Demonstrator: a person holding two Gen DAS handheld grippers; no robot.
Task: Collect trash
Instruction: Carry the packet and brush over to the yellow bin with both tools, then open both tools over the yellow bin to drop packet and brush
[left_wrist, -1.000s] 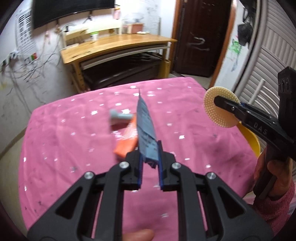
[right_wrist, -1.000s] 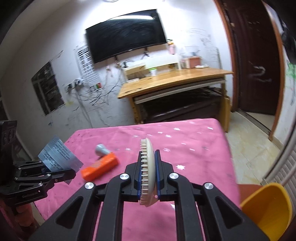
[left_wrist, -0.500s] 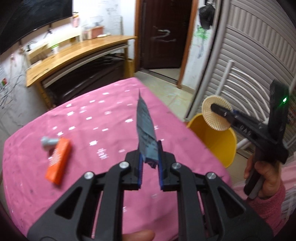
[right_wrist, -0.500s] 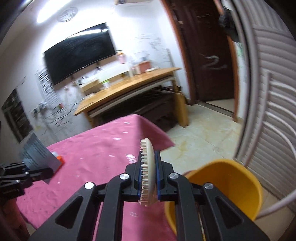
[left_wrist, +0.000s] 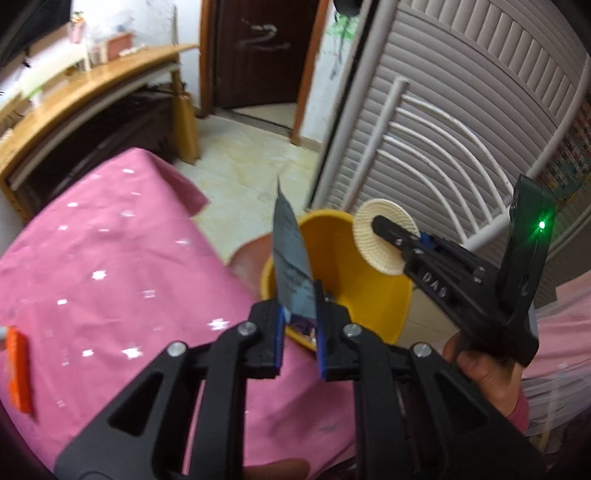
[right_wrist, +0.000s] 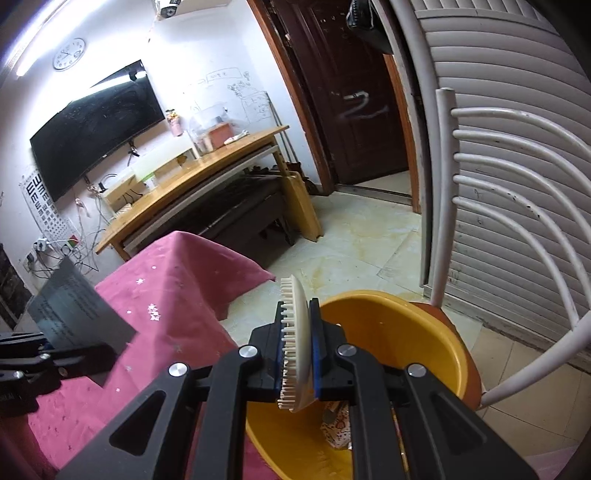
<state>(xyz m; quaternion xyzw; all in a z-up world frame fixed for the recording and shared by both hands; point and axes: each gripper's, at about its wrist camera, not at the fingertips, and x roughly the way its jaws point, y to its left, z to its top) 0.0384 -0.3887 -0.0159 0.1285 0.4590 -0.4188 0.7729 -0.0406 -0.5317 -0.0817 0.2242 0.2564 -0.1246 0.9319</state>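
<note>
we have swung from the table to the yellow bin (right_wrist: 424, 332): left gripper (left_wrist: 299, 332) clamps a paper slip (left_wrist: 291, 254), right gripper (right_wrist: 297, 354) a bristled disc (right_wrist: 295, 343), ready to drop.

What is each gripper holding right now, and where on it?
The left gripper pinches a grey printed card by its bottom edge. The right gripper clamps a round bristled disc across its faces.

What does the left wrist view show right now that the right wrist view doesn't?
Only the left wrist view shows the orange box lying on the pink tablecloth and the hand holding the right hand-held gripper. Only the right wrist view shows the wall TV and clock. Both show the yellow bin, the grey paper and the round bristled disc.
</note>
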